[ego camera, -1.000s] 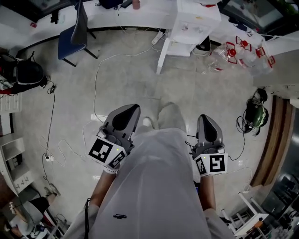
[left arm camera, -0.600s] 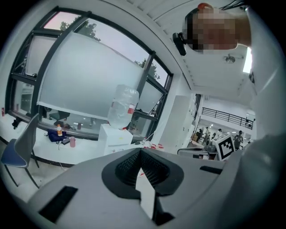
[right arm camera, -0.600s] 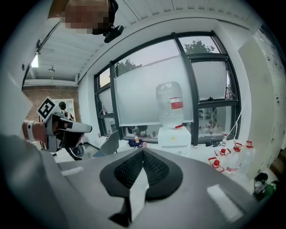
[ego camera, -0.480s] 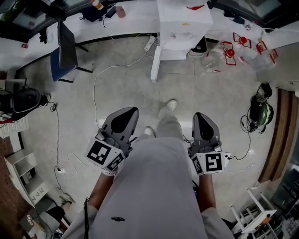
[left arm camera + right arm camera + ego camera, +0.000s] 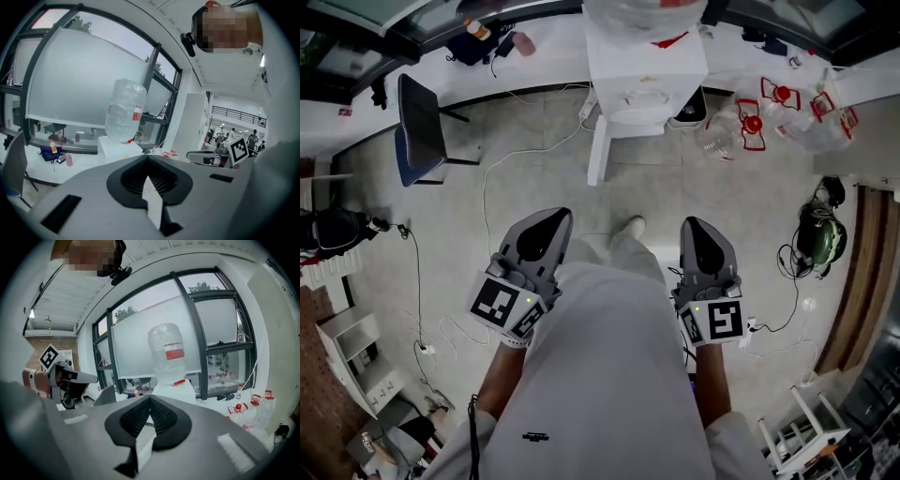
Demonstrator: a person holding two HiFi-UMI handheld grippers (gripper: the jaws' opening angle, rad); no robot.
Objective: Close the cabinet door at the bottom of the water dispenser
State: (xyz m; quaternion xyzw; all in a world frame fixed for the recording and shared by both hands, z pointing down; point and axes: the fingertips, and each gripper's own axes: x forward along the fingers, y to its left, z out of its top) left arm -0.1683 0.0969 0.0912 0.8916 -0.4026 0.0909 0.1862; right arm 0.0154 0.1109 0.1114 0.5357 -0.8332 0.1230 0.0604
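Note:
The white water dispenser (image 5: pixel 645 66) stands at the top middle of the head view with a clear bottle on top. Its bottom cabinet door (image 5: pixel 598 150) hangs open, swung out toward me on the dispenser's left side. My left gripper (image 5: pixel 551 217) and right gripper (image 5: pixel 694 225) are held out in front of my body, side by side, well short of the dispenser. Both are shut and hold nothing. In the left gripper view the dispenser (image 5: pixel 117 147) sits beyond the closed jaws of the left gripper (image 5: pixel 148 159). In the right gripper view the dispenser (image 5: pixel 176 389) shows past the right gripper (image 5: pixel 150 399).
A blue chair (image 5: pixel 417 122) stands at the left. Several empty jugs with red handles (image 5: pixel 759 122) lie right of the dispenser. Cables (image 5: pixel 502 159) trail over the floor. A green headset (image 5: pixel 817 234) lies at the right, and a white shelf (image 5: pixel 347 347) at the lower left.
I have walked toward the dispenser: it has come nearer and more central in the head view. Both grippers travelled along with me and stayed shut.

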